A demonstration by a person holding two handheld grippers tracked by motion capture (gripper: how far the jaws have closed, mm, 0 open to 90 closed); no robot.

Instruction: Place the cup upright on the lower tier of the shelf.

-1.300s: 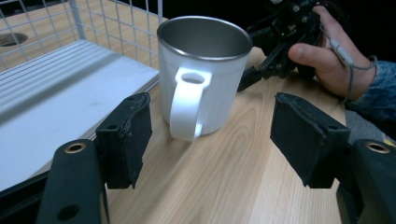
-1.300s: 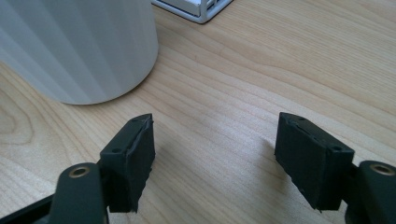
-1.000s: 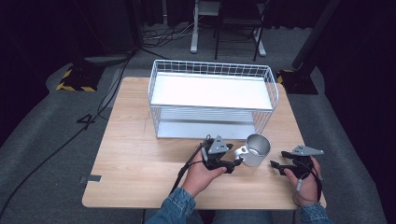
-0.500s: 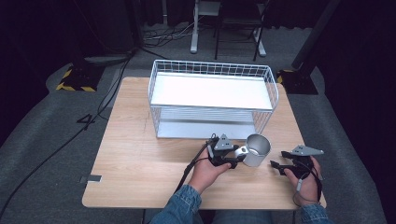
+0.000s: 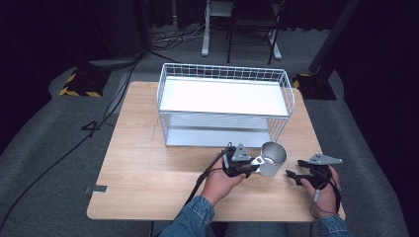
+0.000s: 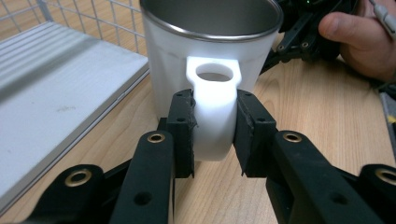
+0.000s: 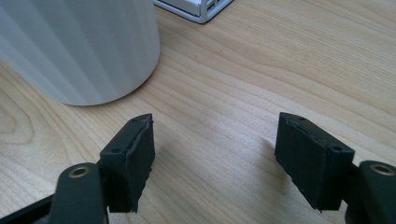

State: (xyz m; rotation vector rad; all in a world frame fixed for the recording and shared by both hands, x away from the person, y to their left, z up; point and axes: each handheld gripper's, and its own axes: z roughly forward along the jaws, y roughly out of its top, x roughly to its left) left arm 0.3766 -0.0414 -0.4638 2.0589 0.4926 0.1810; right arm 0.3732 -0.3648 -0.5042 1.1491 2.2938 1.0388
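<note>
Hidden: the cup's (image 6: 210, 56) inside; contents unclear, perhaps empty.
Wire basket (image 5: 225, 106): holds nothing I can see.
My left gripper (image 6: 212, 135): pinching the cup's handle (image 6: 214, 112), on the table (image 5: 148, 163).
My right gripper (image 7: 215, 154): jaws spread, beside the cup.

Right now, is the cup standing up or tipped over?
Standing up. The cup sits on the table with its open rim facing upward, and the left gripper pinches its handle.

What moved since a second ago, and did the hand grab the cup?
The left gripper slid right toward the metal cup; its jaws now pinch the cup's handle. The cup stands where it did. The right gripper, jaws open, the wire basket and the table stayed put.
</note>
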